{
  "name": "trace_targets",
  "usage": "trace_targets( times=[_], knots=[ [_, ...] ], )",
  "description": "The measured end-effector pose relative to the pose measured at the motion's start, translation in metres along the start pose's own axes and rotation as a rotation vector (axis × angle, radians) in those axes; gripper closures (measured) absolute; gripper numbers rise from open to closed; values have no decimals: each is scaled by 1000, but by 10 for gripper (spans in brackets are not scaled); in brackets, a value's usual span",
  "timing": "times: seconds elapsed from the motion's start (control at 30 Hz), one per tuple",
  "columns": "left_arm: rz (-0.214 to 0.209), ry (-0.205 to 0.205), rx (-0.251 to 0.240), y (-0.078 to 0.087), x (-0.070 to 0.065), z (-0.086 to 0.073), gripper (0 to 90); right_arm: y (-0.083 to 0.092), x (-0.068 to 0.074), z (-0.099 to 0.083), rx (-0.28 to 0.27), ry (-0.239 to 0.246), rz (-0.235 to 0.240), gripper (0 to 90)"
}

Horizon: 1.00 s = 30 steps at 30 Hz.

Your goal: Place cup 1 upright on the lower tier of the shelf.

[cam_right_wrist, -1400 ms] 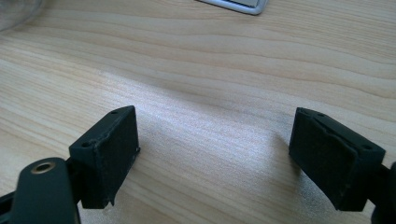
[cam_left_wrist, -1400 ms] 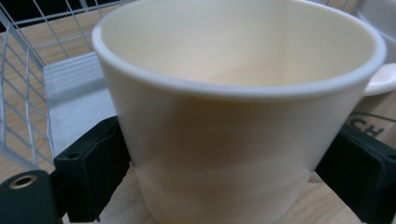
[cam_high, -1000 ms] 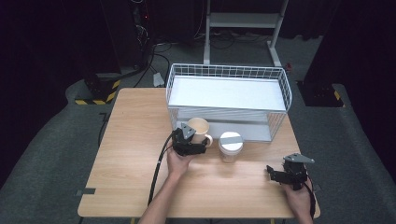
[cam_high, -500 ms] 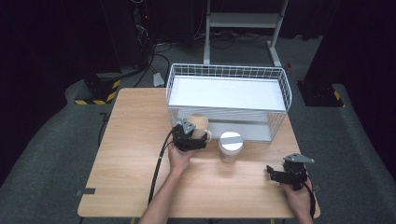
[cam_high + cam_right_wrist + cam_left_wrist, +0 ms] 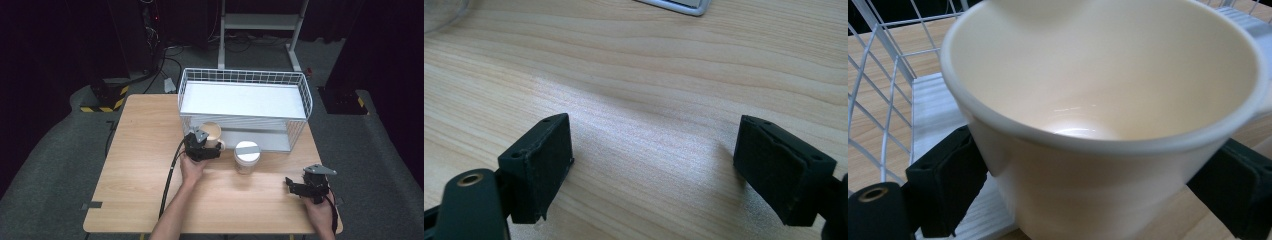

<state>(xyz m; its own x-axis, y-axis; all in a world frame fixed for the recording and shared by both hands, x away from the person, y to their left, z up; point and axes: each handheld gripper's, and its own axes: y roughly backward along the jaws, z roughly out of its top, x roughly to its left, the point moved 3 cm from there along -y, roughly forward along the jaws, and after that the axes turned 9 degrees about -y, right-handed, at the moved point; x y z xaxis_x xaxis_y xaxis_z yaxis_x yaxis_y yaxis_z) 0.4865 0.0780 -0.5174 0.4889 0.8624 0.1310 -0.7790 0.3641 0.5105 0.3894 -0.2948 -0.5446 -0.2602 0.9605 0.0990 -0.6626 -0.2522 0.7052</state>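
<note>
A cream mug [image 5: 213, 132] stands at the front left of the white wire rack [image 5: 300, 87], at the edge of its lower white slatted board [image 5: 930, 107]. My left gripper [image 5: 208, 145] is shut on the mug, with one black pad [image 5: 945, 182] pressed against each side of its wall [image 5: 1088, 200]. The mug is upright and empty inside. My right gripper [image 5: 291, 184] rests low over the wooden table [image 5: 140, 150] near the front right corner, open, with bare wood between its pads [image 5: 541, 165].
A white jar with a flat lid [image 5: 247, 155] stands on the table just right of the mug, in front of the rack. The rack's wire side [image 5: 883, 90] is close on the mug's left. Dark floor surrounds the table.
My left gripper has moved the mug a little away from the person, toward the rack. The right gripper has stayed put.
</note>
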Motion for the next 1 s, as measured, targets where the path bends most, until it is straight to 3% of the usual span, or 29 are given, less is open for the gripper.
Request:
trace_targets(
  times=[0.5,0.57,0.8,0.9,1.0],
  knots=[
    [2,-8,58,-13,6,12,86,0,0,0,0,0,0,159],
    [1,6,58,-14,6,13,86,0,0,0,0,0,0,159],
    [8,-12,71,-12,6,13,85,0,0,0,1,-1,0,159],
    [0,9,82,-12,5,12,85,0,0,0,0,0,0,159],
    [7,-7,88,-10,6,12,88,0,0,0,0,0,0,159]
  ],
)
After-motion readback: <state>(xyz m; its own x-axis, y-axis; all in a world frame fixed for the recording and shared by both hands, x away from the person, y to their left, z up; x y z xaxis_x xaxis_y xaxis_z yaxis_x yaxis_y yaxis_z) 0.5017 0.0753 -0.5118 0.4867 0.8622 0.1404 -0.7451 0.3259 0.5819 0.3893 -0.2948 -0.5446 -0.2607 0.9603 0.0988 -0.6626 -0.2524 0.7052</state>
